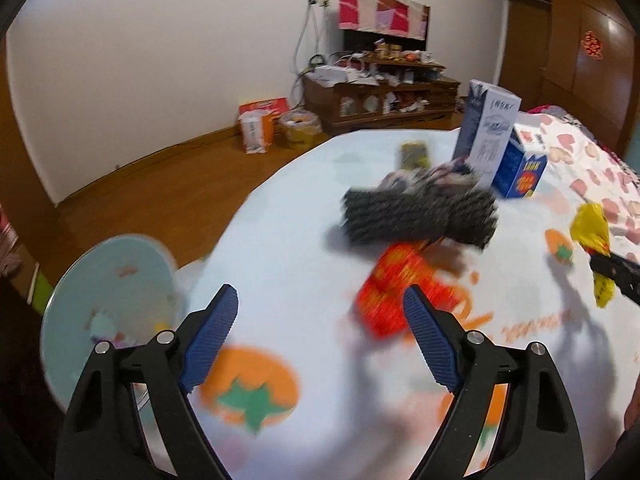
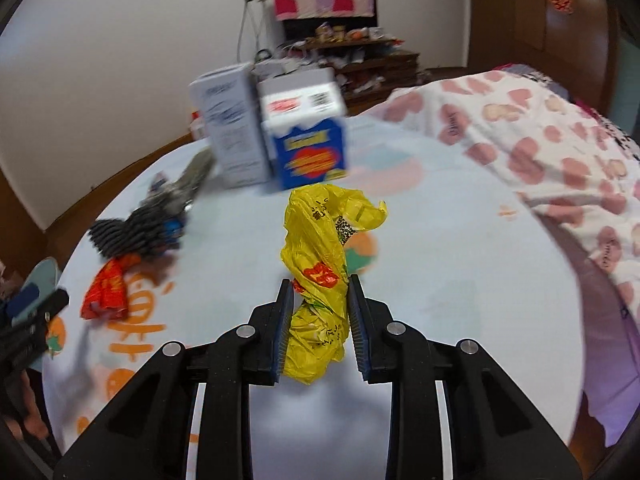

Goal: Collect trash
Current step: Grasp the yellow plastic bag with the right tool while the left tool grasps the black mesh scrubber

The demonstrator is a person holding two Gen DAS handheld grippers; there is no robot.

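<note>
No legible text on packaging.

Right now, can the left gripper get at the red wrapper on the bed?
Probably yes: the left gripper is open with nothing between its jaws, and the red wrapper lies just ahead, its near side uncovered; the grey-black packet sits behind it.

Indoor light, moderate and even; white wall (image 1: 160, 60) reads bright without glare. Soft shadows on the bed sheet (image 1: 300, 240) fall toward the camera below the left claw (image 1: 320, 340) and under the yellow wrapper (image 2: 316, 280). A bright sheen sits on the wooden door (image 1: 612, 40). Both views show motion blur: red wrapper (image 1: 400, 292), boxes (image 2: 280, 128) and sheet prints are smeared, while claw arms stay sharp. Strong fisheye bending; dark vignette at corners.
</note>
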